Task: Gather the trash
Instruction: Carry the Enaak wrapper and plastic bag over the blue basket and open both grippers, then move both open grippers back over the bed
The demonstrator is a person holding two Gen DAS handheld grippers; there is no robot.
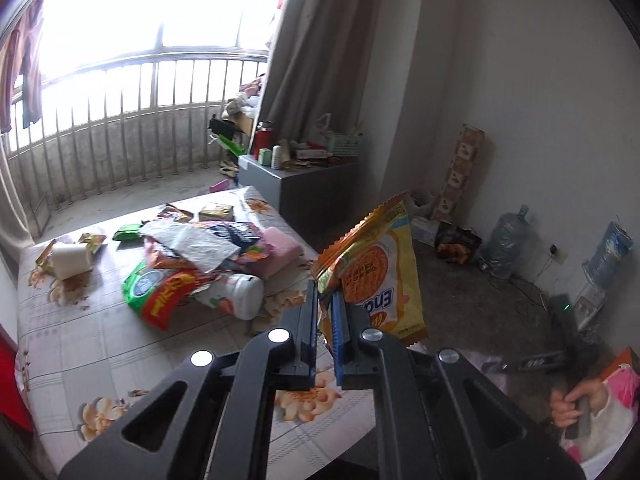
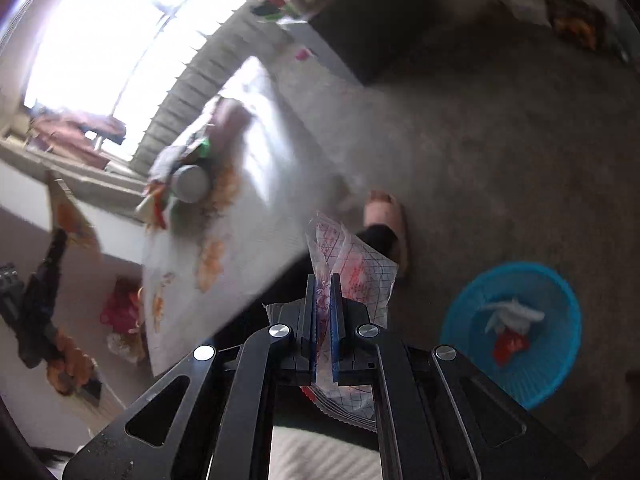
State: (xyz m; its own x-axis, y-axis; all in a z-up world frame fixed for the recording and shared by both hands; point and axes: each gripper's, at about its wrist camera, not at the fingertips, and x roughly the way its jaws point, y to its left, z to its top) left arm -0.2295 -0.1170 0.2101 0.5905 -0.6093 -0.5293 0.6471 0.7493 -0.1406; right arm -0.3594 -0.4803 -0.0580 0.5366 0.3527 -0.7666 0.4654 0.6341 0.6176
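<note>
Wrappers [image 1: 180,264] litter floral bedsheet [image 1: 92,344] beside barred balcony [image 1: 120,120].

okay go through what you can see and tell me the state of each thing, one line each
Left claw: shut on the yellow snack packet, held above the table edge.
Right claw: shut on a clear printed wrapper.
Blue basket: on the floor, holding some trash.
White bottle: lying on its side.
White paper cup: tipped over on the table.
</note>
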